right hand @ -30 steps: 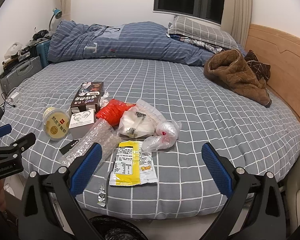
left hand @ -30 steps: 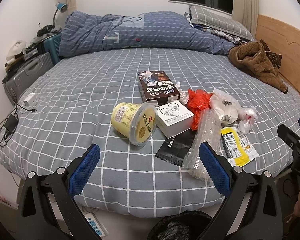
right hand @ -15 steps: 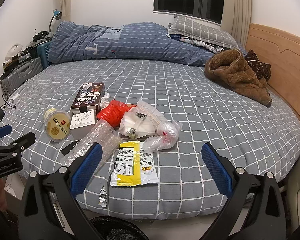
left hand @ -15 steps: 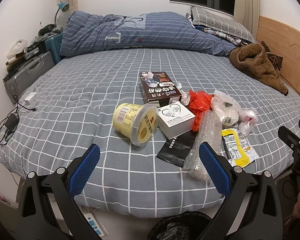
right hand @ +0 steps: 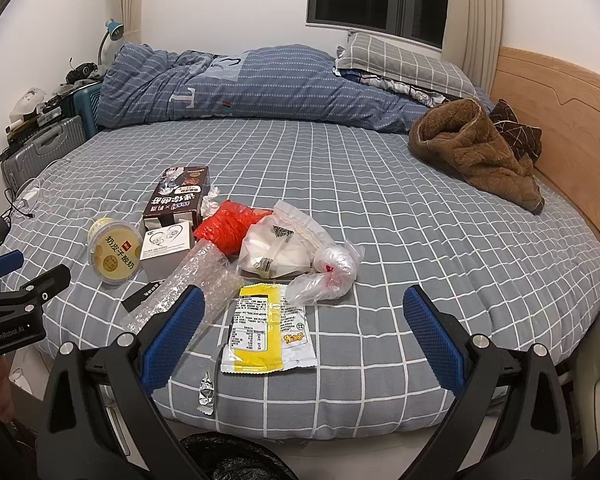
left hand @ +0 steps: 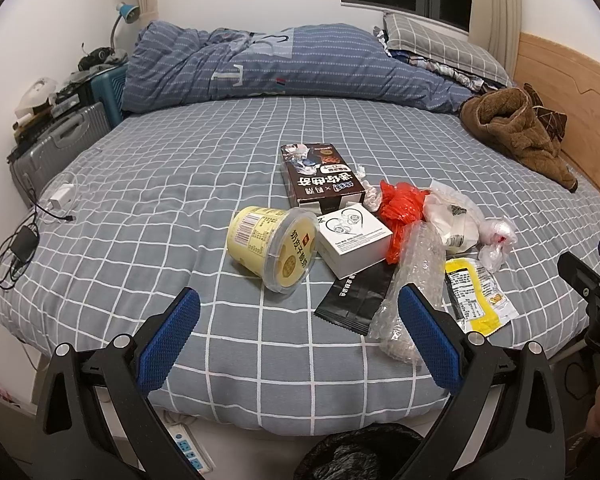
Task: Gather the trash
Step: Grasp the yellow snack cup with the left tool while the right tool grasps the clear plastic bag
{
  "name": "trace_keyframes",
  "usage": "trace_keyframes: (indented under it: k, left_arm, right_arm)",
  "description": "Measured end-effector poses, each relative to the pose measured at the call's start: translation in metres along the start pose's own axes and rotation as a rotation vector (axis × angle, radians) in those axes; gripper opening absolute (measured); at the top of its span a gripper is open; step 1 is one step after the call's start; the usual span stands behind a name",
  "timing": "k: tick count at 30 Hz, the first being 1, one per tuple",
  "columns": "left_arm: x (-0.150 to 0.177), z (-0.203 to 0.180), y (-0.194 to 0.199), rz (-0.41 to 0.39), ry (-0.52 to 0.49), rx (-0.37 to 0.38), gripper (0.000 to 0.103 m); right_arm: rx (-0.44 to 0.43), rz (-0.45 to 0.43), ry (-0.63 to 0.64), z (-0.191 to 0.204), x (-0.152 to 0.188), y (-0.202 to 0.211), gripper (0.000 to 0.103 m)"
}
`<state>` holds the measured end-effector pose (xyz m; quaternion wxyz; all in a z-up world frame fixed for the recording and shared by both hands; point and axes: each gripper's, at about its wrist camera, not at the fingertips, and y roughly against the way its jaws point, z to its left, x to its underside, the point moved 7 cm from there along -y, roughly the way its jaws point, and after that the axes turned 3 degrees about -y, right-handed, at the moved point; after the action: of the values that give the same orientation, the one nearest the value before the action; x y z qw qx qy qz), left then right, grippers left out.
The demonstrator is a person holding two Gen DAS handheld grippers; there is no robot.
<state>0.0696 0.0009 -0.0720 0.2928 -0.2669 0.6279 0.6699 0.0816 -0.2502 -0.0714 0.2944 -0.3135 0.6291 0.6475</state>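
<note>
Trash lies in a heap on the grey checked bed [left hand: 140, 208]: a yellow tub [left hand: 274, 252] on its side, a white box [left hand: 354, 238], a dark brown box [left hand: 320, 178], a red bag [left hand: 400, 208], bubble wrap [left hand: 414, 276], a black wrapper [left hand: 356, 296], a yellow snack packet [right hand: 266, 330], clear bags [right hand: 324, 272] and a small foil scrap [right hand: 206, 392]. My left gripper [left hand: 300, 332] is open and empty, short of the tub. My right gripper [right hand: 302, 334] is open and empty, over the yellow packet. A bin with a black liner [left hand: 360, 456] sits below the bed's edge.
A folded blue duvet [left hand: 280, 68] and a pillow [right hand: 404, 64] lie at the far side. A brown fleece garment [right hand: 476, 156] lies by the wooden headboard [right hand: 560, 120]. Suitcases [left hand: 56, 148] stand at the left, with chargers and cables [left hand: 24, 240] on the bed edge.
Both grippers have drifted slightly forward towards the trash; the objects sit a little lower and nearer in view. Nothing was taken hold of.
</note>
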Motion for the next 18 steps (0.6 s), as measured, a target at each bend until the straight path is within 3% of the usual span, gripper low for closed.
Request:
trace_keyframes:
  k: [13, 18]
  left_arm:
    - [-0.011, 0.029, -0.074, 0.094, 0.037, -0.013, 0.097]
    - [-0.016, 0.033, -0.102, 0.117, 0.001, -0.032, 0.097]
  right_arm:
    - [0.035, 0.101, 0.023, -0.023, -0.007, -0.077, 0.092]
    - [0.024, 0.157, -0.005, -0.035, 0.0, -0.102, 0.09]
